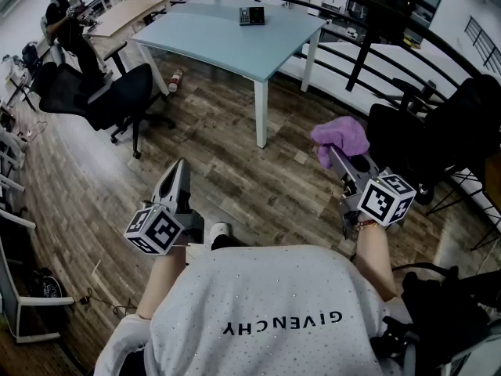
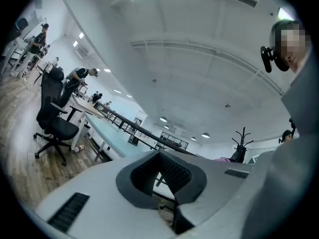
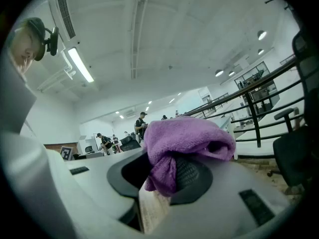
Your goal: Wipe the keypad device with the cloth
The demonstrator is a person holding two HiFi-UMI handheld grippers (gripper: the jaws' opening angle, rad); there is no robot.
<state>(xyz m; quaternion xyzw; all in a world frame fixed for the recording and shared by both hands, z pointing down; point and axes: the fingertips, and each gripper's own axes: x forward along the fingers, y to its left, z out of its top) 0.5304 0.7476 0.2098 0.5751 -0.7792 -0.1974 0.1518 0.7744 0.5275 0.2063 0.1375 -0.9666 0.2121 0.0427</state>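
Two grippers are held low in front of a person in a white shirt (image 1: 266, 319), both above the wood floor (image 1: 227, 178) and well short of the table (image 1: 219, 41). The left gripper (image 1: 178, 168) points forward. In its own view its jaws (image 2: 159, 157) meet at the tips with nothing between them, and only a thin slit of floor shows lower down. The right gripper (image 1: 335, 153) is clamped on the cloth (image 1: 341, 135), a purple bundle pinched between the pads that bulges up and over the tips. In the right gripper view the cloth (image 3: 187, 138) hides most of one ribbed pad. Each gripper carries its marker cube near the hand.

Farther off stands the pale blue table on white legs, one corner turned toward the person. The keypad (image 1: 251, 16), a small dark box, sits by the table's far edge, nearer the right corner than the left. It is well apart from both grippers and from the cloth, and nothing else lies on the tabletop.

Left of the table a black chair (image 1: 117, 96) stands on the floor, with a bottle (image 1: 174, 81) lying beside the table's left leg. Beyond the table's far edge runs a dark railing (image 1: 368, 22). At the far left another person (image 1: 66, 22) is at a wooden desk (image 1: 129, 14).
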